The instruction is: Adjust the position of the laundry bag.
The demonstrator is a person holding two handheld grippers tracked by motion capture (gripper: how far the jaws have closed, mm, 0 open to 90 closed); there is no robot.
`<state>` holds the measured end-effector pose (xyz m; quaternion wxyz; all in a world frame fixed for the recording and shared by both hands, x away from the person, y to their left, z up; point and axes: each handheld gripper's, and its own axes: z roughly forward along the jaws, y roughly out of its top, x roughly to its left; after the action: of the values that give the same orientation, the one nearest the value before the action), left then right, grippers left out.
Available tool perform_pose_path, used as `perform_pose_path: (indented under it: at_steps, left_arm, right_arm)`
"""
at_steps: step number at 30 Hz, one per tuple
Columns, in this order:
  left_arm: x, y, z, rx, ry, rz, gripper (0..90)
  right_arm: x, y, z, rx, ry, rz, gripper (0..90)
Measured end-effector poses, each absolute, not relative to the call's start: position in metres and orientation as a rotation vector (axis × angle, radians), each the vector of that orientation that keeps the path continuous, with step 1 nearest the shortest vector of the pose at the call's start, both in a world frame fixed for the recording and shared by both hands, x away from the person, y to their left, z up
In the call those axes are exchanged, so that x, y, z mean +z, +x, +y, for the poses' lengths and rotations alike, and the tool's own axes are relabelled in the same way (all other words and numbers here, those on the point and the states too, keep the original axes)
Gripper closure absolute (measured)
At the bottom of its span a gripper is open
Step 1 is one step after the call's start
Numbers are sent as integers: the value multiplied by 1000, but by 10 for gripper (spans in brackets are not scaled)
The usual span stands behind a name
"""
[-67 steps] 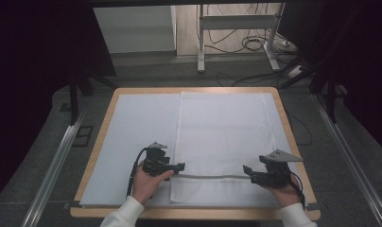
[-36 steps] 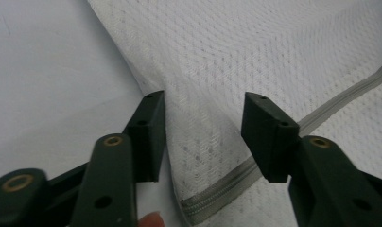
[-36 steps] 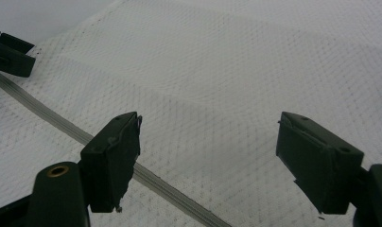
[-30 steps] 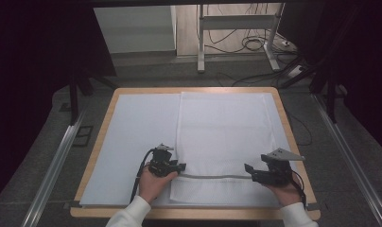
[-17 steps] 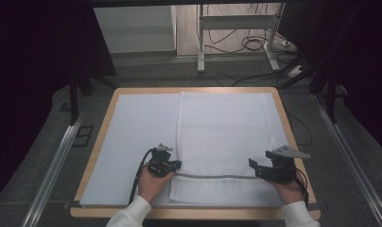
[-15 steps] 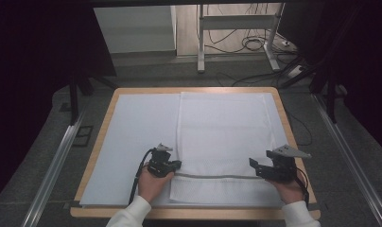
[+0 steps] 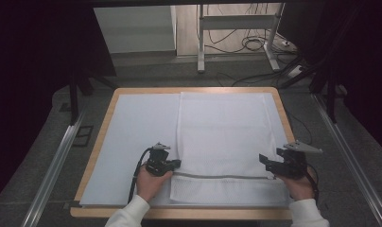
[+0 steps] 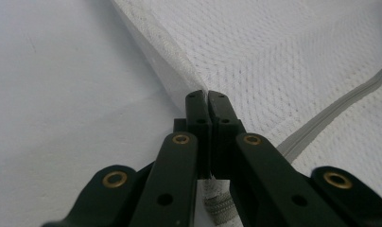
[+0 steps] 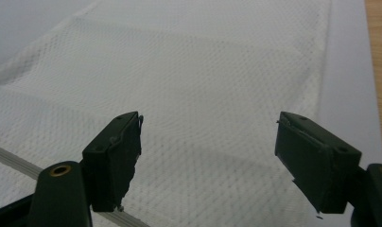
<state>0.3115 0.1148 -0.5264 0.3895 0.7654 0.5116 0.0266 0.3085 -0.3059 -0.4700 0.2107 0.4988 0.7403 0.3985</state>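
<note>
Left hand-held gripper [image 8: 207,101] has just been closing and now pinches the left edge of the white mesh bag [image 7: 224,137] lying flat on the table [image 7: 108,111]; right hand-held gripper [image 9: 208,156] hangs spread above the mesh, so one side looks secured.

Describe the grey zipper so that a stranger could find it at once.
On the wooden table, a white mesh bag lies on a pale sheet. Its zipper crosses it near the person. It is the one grey line on white.
</note>
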Motion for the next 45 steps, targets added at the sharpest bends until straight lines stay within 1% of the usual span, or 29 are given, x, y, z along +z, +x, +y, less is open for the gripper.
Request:
perform_pose_path:
  at_steps: [5, 10, 16, 25, 29, 33, 40, 45]
  left_arm:
    - [-524, 312, 116, 62, 1940, 1291, 893]
    - [-523, 312, 117, 56, 1941, 1285, 893]
    - [-523, 312, 117, 54, 1938, 1285, 892]
    - [-523, 312, 117, 60, 1940, 1280, 892]
    - [-524, 312, 118, 59, 1932, 1280, 891]
    - [-523, 311, 119, 65, 1920, 1273, 892]
    - [-524, 311, 119, 62, 1922, 1276, 892]
    - [-524, 311, 119, 57, 1923, 1276, 892]
  right_arm:
    - [-465, 317, -316, 1106, 1430, 2069, 218]
    - [-471, 329, -324, 1057, 1497, 2098, 217]
    - [-473, 337, -324, 977, 1520, 2124, 219]
    - [-476, 352, -325, 887, 1560, 2161, 247]
    - [-478, 355, -332, 879, 1585, 2157, 275]
    - [-481, 353, -338, 845, 1596, 2158, 334]
    - [-482, 354, -343, 841, 1616, 2174, 362]
    - [-489, 356, -344, 830, 1647, 2189, 408]
